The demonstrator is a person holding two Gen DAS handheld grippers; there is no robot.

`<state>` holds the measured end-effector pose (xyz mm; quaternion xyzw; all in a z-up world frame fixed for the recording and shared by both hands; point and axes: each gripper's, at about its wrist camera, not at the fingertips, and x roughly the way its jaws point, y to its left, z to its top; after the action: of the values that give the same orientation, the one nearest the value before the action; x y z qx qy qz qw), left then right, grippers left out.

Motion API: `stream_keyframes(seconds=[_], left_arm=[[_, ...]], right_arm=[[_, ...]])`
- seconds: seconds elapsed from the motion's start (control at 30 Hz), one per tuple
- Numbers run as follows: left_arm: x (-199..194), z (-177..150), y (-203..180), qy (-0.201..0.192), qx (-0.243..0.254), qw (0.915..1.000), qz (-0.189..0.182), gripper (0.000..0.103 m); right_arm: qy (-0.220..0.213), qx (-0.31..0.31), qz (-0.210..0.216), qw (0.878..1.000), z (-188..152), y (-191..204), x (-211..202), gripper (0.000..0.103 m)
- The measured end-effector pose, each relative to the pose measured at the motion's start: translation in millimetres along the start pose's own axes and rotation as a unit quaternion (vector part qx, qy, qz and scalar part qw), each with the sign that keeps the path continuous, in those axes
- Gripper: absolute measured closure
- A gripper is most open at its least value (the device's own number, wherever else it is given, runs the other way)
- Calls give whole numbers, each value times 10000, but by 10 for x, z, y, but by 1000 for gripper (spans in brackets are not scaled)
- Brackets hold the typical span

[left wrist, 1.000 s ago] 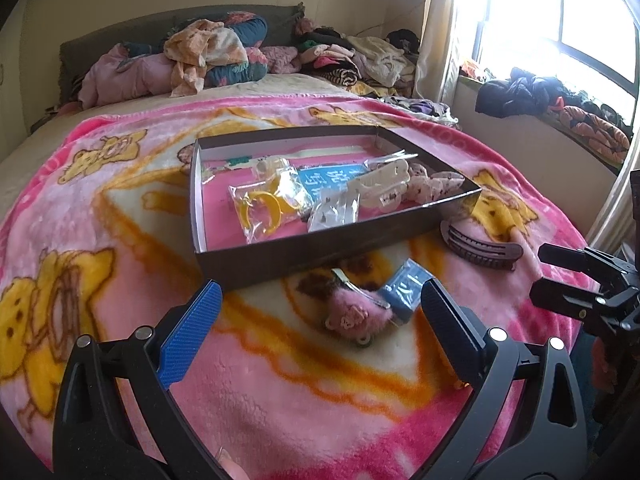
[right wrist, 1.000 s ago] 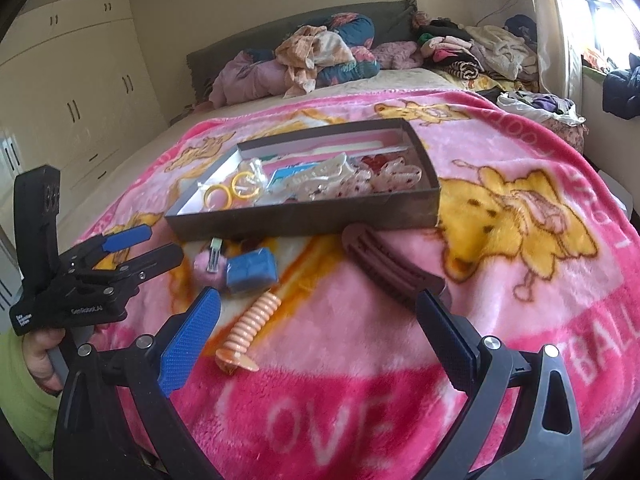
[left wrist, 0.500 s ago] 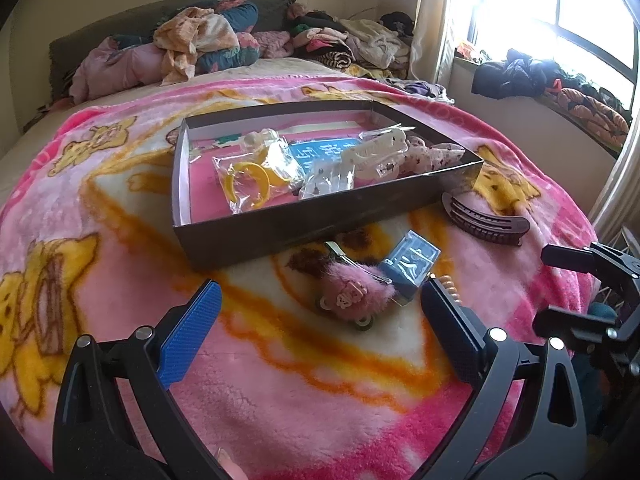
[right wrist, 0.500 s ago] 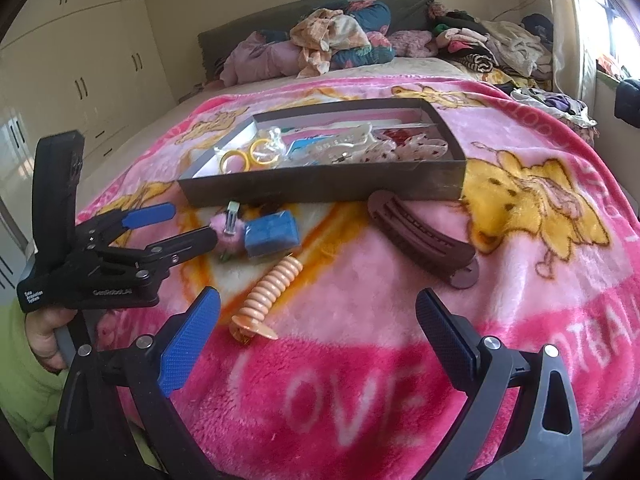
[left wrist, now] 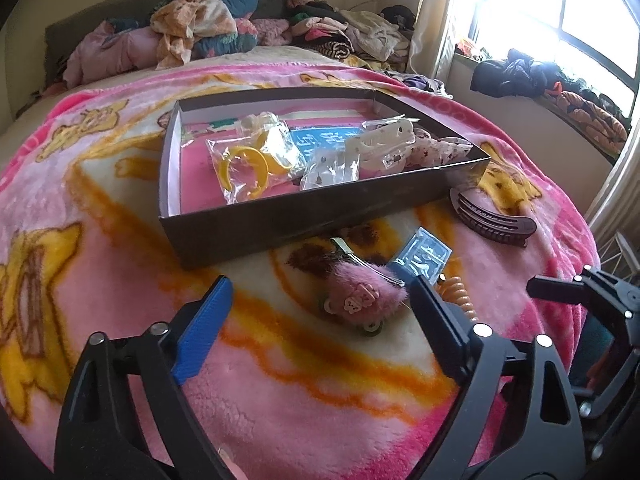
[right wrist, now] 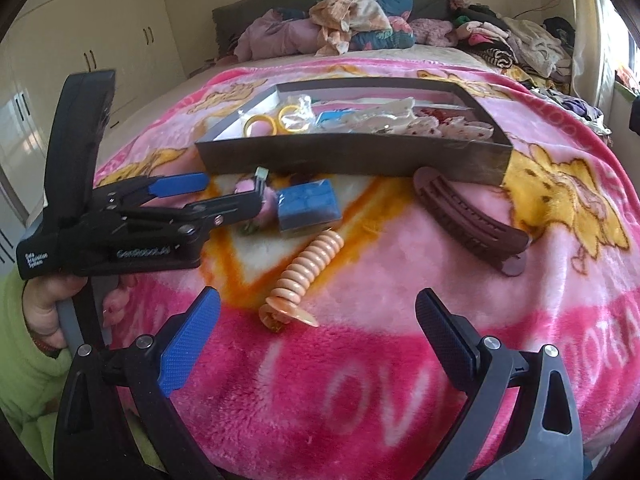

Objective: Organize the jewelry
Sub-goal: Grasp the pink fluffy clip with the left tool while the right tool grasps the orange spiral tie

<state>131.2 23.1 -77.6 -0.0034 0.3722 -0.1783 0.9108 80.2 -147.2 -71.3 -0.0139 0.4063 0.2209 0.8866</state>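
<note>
step: pink fuzzy clip (left wrist: 366, 294) judged to be the next pick, destination the dark box (left wrist: 280, 222)
target location: clip lies on the pink blanket (left wrist: 120, 264), just in front of the box's near wall; blue packet (left wrist: 424, 254) touches it on the right, orange spiral tie (right wrist: 306, 270) just beside
left gripper (left wrist: 320, 320): jaws wide and closing; clip sits low between the fingers, pads not yet pressing on it, nothing held
right gripper (right wrist: 318, 330): jaws wide apart, nothing held; spiral tie lies ahead between the fingers, untouched
grip advice: pads best closed on the clip's firm body, not the fluff alone; metal prong (left wrist: 346, 248) to be kept clear of the fingers
clearance: blue packet should be kept out of the right pad's path, or both get dragged
blanket risk: plush pile can be pinched if the tips go too deep; closure is better made just above the fabric
left pose: pitched steeply down toward the bed, held by a hand (right wrist: 52, 304) in a green sleeve (right wrist: 20, 360)
right pose: also angled down, low over the blanket's near edge
box state: bagged yellow hoops (left wrist: 244, 166) and white pieces already inside; free floor at the left end
still out: brown hair clip (right wrist: 470, 218), by the box's right corner
</note>
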Motion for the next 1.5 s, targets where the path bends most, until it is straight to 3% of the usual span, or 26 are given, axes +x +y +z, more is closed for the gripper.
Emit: stream_keyframes(seconds=[0.27, 0.3, 0.4, 0.57, 0.67, 0.8, 1.5], left_arm=[[69, 32, 7, 67, 4, 9999, -152, 25], [78, 32, 1, 75, 16, 9998, -165, 33], [96, 39, -1, 98, 6, 9998, -189, 37], [110, 53, -9, 97, 17, 9996, -281, 49], [115, 50, -42, 105, 82, 9992, -373, 58], [127, 37, -102, 160, 157, 9985, -502, 70], [-46, 74, -190, -13, 251, 9989, -403, 79]], right_arm=[[215, 177, 68, 9996, 40, -6, 185, 17], [210, 194, 68, 9996, 44, -5, 194, 19], [199, 186, 65, 9996, 60, 4, 227, 26], [202, 113, -65, 9997, 58, 12, 288, 49], [189, 174, -21, 9997, 58, -27, 283, 72], [143, 256, 9, 9996, 54, -76, 243, 74], [-206, 569, -22, 9982, 39, -312, -60, 75]])
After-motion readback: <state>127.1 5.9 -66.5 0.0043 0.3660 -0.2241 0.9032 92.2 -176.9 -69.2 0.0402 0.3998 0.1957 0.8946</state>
